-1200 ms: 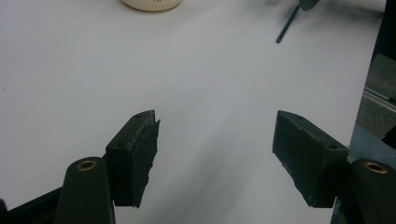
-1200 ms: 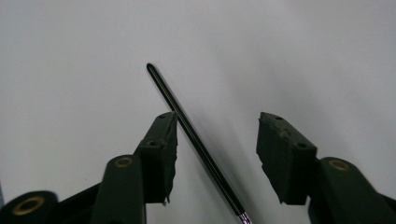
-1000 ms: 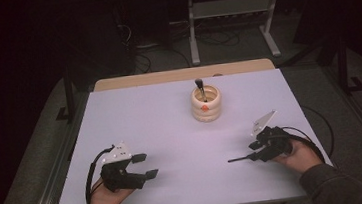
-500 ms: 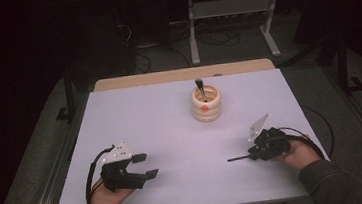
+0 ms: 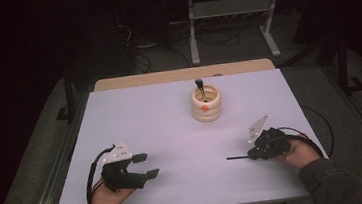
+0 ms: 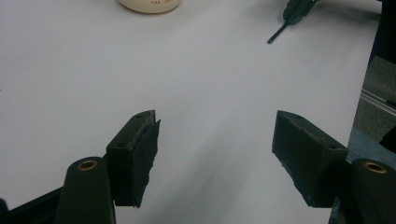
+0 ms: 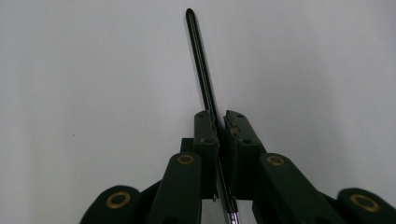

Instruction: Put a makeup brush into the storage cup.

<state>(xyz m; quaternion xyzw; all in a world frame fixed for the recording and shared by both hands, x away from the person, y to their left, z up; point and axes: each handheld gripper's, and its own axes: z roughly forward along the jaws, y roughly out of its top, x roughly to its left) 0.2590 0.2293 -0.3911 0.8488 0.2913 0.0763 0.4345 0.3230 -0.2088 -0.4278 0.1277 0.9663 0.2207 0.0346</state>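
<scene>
1. Gripping a thin black stick (image 7: 201, 70), the right gripper (image 7: 221, 122) has just been closing its jaws, and the pads now press on the stick from both sides.
2. From the high view, the right gripper (image 5: 250, 154) sits on the white table (image 5: 171, 128), nearer the person than the ribbed wooden cup (image 5: 206, 103) and off to its right.
3. The stick (image 5: 237, 157) lies low and level over the table, its free end pointing toward the left gripper (image 5: 145, 165).
4. The left gripper (image 6: 215, 154) has its jaws spread wide with nothing between them, bare table beneath.
5. It rests well apart from the cup, toward the person and to the cup's left.
6. A dark-handled tool (image 5: 201, 89) stands inside the cup, leaning slightly.
</scene>
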